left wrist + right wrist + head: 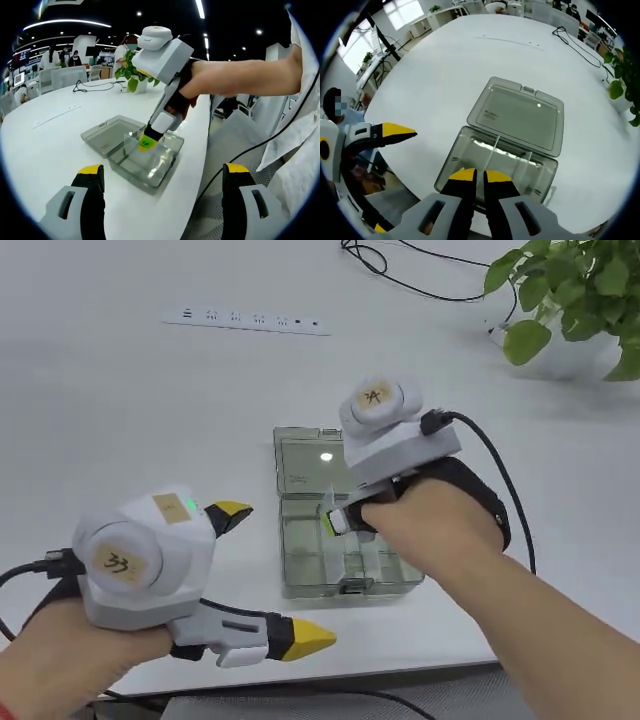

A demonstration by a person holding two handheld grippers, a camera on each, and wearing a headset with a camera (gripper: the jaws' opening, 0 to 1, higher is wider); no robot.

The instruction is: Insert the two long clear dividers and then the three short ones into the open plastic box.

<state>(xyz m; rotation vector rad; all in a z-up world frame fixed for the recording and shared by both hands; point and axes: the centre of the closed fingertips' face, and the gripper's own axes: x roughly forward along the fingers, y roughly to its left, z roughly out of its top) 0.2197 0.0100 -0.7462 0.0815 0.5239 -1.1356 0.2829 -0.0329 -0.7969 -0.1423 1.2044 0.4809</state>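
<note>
Jaws of the right tool (480, 176) stand pressed almost together, with a thin slit left between the yellow tips. They point down into the base of the open plastic box (451, 167), over the wall nearest the tool. A clear divider (492, 150) runs through the base straight ahead from that slit; whether the tips pinch its end I cannot tell. A second clear strip (529, 159) stands just to the right of the tool's tips, though how it sits is hard to make out through the clear plastic. The box's lid (520, 112) lies open and flat beyond the base, farther ahead of the right tool and joined to the base along one edge. The left tool (272, 575) is spread wide with nothing between its tips. It hovers over the white surface (120, 420) to the left of the right tool, near the box but apart from it, with the box straight ahead of its jaws. Beyond the box from both tools a white power strip (245, 320) lies on the surface. Off to the right tool's far right stands a green plant (570, 290), with a black cable (400, 265) near it.
</note>
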